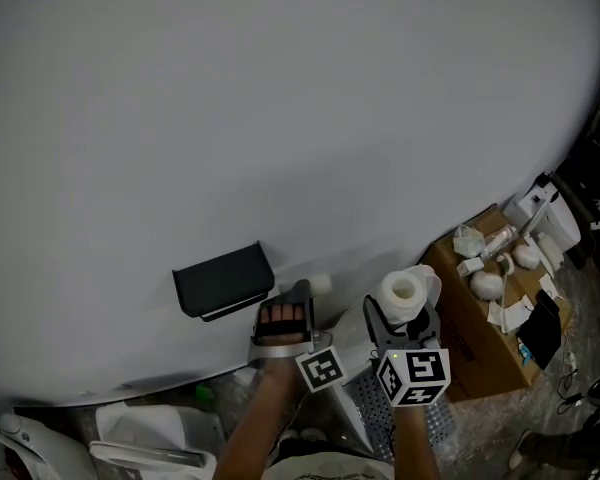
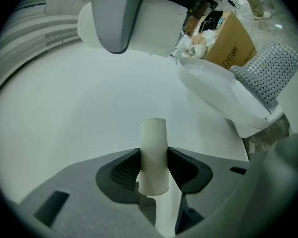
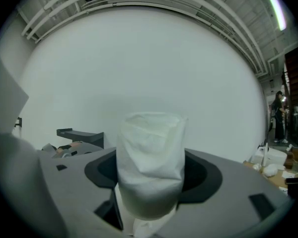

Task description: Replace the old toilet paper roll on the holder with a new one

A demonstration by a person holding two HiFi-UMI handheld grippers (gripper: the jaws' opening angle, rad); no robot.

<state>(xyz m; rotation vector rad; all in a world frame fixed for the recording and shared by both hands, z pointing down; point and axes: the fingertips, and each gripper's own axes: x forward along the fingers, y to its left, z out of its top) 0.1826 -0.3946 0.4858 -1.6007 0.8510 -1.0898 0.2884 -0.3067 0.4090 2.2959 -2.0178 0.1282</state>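
The black wall holder (image 1: 223, 278) hangs bare on the white wall; it also shows as a dark bracket (image 3: 82, 135) at the left of the right gripper view. Just right of it, my left gripper (image 1: 298, 292) is shut on the old, slim cardboard core (image 2: 154, 155), whose pale end (image 1: 320, 284) sticks out toward the wall. Further right, my right gripper (image 1: 405, 315) is shut on the new white toilet paper roll (image 1: 408, 290), which stands fat and upright between the jaws (image 3: 151, 162).
A cardboard box (image 1: 485, 338) with white odds and ends stands at the right. A white toilet lid (image 2: 223, 93) and a grey perforated basket (image 2: 273, 71) lie below the grippers. White toilet parts (image 1: 150, 438) sit at the lower left.
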